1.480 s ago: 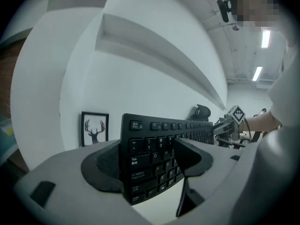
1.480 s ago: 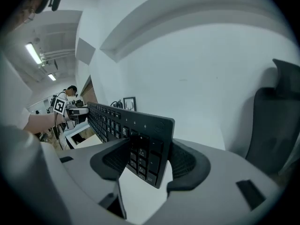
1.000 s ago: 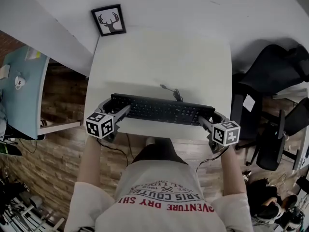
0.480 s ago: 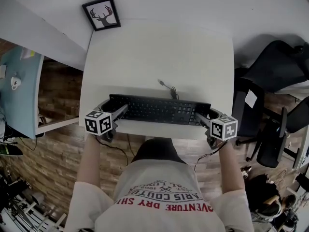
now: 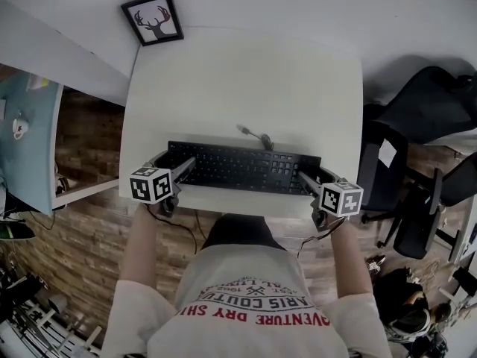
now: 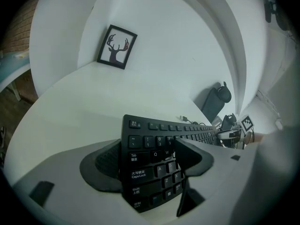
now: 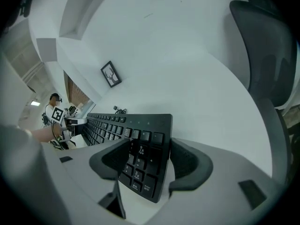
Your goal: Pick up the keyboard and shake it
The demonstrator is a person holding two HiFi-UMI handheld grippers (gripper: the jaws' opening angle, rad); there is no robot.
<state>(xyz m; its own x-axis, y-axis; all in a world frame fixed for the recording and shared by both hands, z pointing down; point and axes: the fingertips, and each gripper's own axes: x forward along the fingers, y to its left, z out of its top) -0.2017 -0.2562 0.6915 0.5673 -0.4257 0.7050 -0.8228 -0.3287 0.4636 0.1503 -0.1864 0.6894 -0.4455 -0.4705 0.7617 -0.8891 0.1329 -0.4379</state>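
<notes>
**Head view.** The black keyboard [image 5: 242,168] sits low at the near edge of the white tabletop [image 5: 246,80]. I cannot tell if it rests on the tabletop or hangs just above it. The left claw [image 5: 177,162] is at the left end of the keyboard, and the right claw [image 5: 315,175] is at the right end. Each claw has one end of the keyboard between its jaws. Both arms reach out from the body, one on each side of the keyboard. Both claws tip forward and down. A thin cable [image 5: 257,136] curls just behind the keyboard. A deer picture [image 5: 153,19] stands far behind the keyboard's left end. Dark chairs [image 5: 425,107] stand past its right end.

**Left gripper view.** The left claw [image 6: 145,156] is clenched on the left end of the keyboard. One pad sits against the side by the Tab key. The other pad lies on the keys near Q and W. The keyboard runs away from the claw, and the right claw shows small at its far end.

**Right gripper view.** The right claw [image 7: 150,158] grasps the number-key end of the keyboard. One pad lies on the number keys and the other sits against the outer edge. Its jaws stand wide and have just been opening a little, with the keyboard between them.
</notes>
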